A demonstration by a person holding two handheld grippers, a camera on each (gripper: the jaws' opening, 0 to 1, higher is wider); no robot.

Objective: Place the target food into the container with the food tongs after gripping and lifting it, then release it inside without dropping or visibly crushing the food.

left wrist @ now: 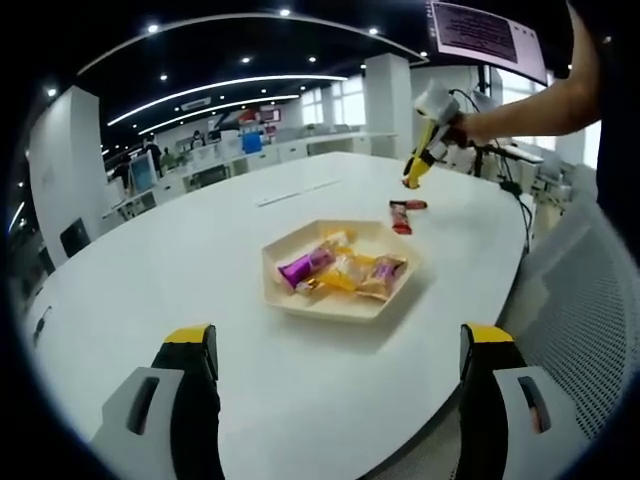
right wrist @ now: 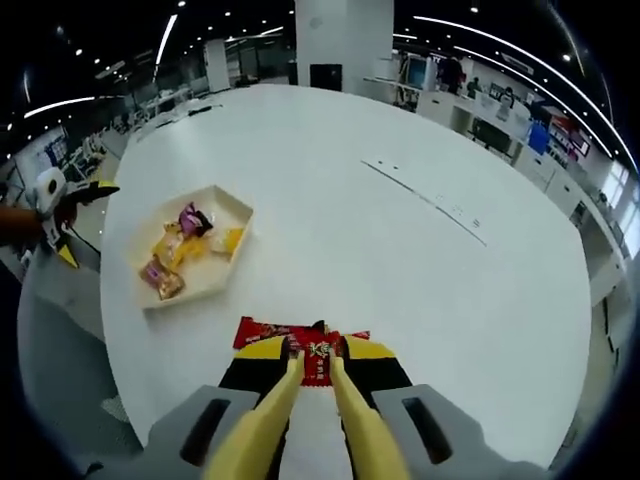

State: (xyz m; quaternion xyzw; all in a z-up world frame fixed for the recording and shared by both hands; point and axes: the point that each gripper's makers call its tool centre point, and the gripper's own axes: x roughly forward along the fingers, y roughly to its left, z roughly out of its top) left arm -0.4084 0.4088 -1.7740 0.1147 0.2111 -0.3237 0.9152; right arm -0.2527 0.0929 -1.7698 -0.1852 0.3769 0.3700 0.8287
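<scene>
Two red snack packets lie on the white table beyond a cream tray. The tray holds several wrapped snacks, one purple. My right gripper sits in a person's hand and carries yellow food tongs just above those packets. In the right gripper view, the right gripper is shut on the tongs, whose tips flank a red packet. I cannot tell whether they pinch it. My left gripper stands open over the near table edge.
The tray lies to the left in the right gripper view, with the left gripper past it at the table edge. A mesh chair stands by the table. Office desks fill the background.
</scene>
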